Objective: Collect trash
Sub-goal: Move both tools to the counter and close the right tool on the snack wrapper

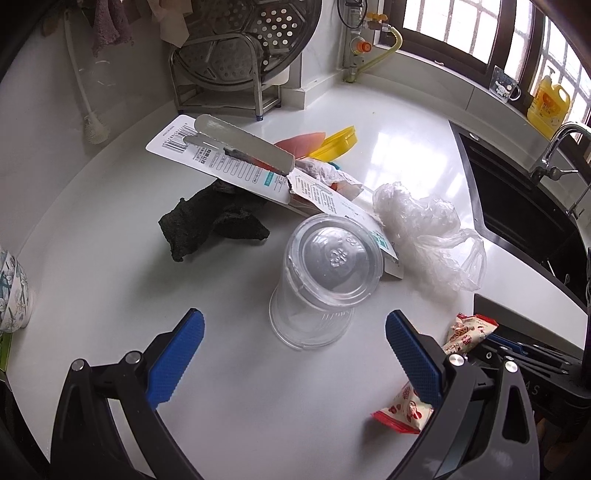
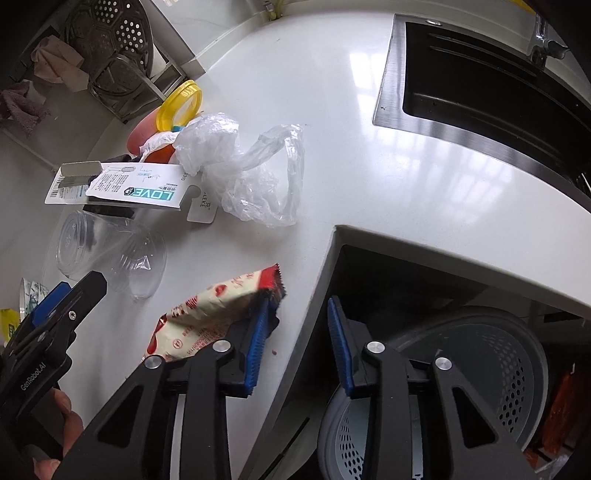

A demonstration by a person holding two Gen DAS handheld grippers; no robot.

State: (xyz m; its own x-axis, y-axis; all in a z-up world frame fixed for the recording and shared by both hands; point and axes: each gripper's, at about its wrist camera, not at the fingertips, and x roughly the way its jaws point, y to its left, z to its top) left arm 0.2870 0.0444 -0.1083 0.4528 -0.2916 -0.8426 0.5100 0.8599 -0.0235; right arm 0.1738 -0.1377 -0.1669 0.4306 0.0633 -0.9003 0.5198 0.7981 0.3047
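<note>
White counter (image 1: 110,295) strewn with clear cup (image 1: 325,273), plastic bag (image 1: 424,229), black rag (image 1: 214,221), card packaging (image 1: 229,162), snack wrapper (image 1: 402,410).

The left wrist fisheye is looking steeply down along its own blue fingers (image 1: 177,354) from close above the white countertop (image 1: 110,280), facing the back wall's steamer rack (image 1: 229,74) and window (image 1: 461,33). The right wrist fisheye is hanging low over the counter's front edge (image 2: 317,295), taking in a perforated bin (image 2: 491,373) below. Both are sharing the clear plastic cup (image 1: 317,280) (image 2: 110,251), crumpled plastic bag (image 1: 421,229) (image 2: 243,170), red snack wrapper (image 1: 469,328) (image 2: 218,310) and sink (image 1: 517,210) (image 2: 491,96).
</note>
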